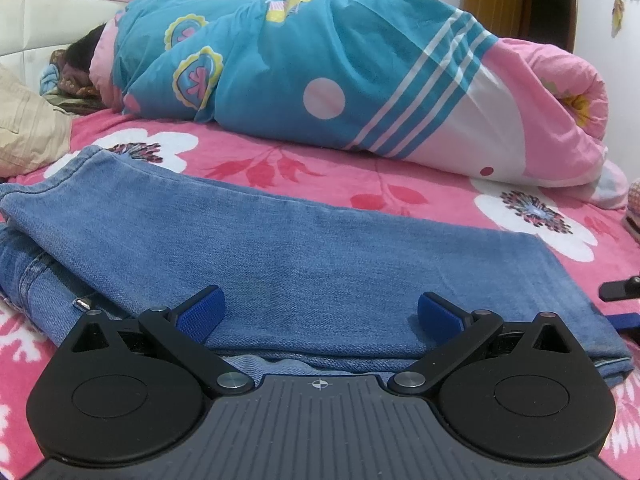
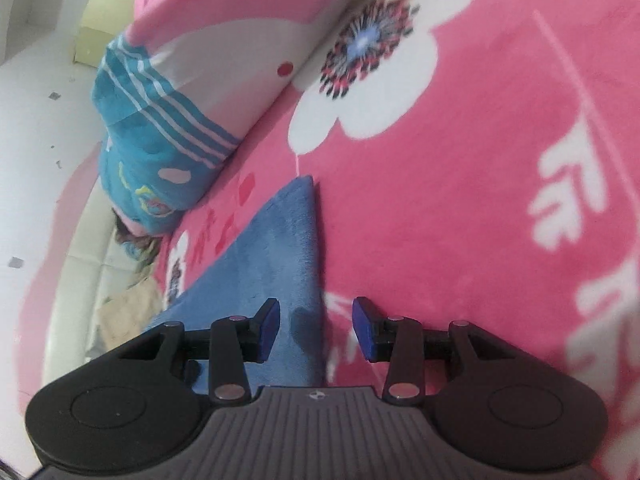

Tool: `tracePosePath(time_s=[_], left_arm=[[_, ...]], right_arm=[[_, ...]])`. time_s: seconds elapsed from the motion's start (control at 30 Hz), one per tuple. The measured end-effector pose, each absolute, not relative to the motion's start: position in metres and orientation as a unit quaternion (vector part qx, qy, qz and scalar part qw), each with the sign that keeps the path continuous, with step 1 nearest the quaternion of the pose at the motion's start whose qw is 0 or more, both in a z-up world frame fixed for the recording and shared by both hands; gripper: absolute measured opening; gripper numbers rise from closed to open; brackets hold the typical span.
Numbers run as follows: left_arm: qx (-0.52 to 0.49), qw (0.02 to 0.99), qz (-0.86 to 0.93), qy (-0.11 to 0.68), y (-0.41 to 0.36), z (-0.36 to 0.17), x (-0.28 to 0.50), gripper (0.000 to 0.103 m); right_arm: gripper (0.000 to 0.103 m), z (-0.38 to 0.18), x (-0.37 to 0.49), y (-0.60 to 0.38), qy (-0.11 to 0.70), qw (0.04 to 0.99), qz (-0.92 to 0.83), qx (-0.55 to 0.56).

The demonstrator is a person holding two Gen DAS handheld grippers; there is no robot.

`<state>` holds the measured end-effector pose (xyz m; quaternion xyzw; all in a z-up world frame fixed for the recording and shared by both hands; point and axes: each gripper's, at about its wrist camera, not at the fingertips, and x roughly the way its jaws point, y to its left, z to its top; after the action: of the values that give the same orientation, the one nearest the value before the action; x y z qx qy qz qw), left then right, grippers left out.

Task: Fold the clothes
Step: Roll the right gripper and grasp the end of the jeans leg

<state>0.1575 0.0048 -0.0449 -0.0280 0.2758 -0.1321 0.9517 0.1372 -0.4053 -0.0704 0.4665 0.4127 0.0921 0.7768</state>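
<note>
A pair of blue jeans (image 1: 288, 256) lies folded flat on the pink flowered bedspread (image 1: 280, 160), waistband and rivet at the lower left. My left gripper (image 1: 320, 314) is wide open just above the jeans' near edge, with nothing between its blue pads (image 1: 200, 316). In the right wrist view, tilted sideways, the jeans (image 2: 280, 264) run up to a pointed corner. My right gripper (image 2: 316, 328) is open over the jeans' right edge, where denim meets the bedspread (image 2: 460, 220). The right gripper's tip (image 1: 620, 290) shows at the right edge of the left wrist view.
A person lies rolled in a blue and pink quilt (image 1: 320, 68) across the far side of the bed, dark hair (image 1: 84, 52) showing at the left. A beige garment (image 1: 28, 128) sits at the left. A padded headboard (image 1: 48, 20) and a wooden door (image 1: 520, 4) stand behind.
</note>
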Motion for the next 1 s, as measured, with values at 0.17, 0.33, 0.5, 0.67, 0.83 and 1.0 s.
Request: tracePosePath(time_s=[0.17,0.33,0.5,0.67,0.83,1.0], left_arm=[[-0.029,0.952,-0.133,0.276,0.005,-0.045,0.158,0.103],[-0.034,0.951,-0.135,0.276,0.007,-0.045,0.158,0.103],[-0.032,0.951,-0.134,0.276,0.006,-0.044,0.157,0.103],[-0.031,0.951,-0.133,0.276,0.005,-0.045,0.156,0.103],[-0.033,0.951,-0.133,0.276,0.005,-0.045,0.156,0.103],[-0.037,0.951,-0.135,0.276,0.006,-0.045,0.156,0.103]], right_arm=[[0.042,-0.071,0.155,-0.401,0.436,0.762,0.121,0.462],[0.042,-0.072,0.158,-0.397,0.455,0.749,0.148,0.459],[0.042,-0.077,0.161,-0.392,0.459,0.742,0.168,0.459],[0.042,-0.086,0.183,-0.379,0.463,0.731,0.194,0.463],[0.043,-0.09,0.198,-0.362,0.461,0.731,0.214,0.455],[0.031,-0.08,0.19,-0.344,0.451,0.77,0.183,0.411]])
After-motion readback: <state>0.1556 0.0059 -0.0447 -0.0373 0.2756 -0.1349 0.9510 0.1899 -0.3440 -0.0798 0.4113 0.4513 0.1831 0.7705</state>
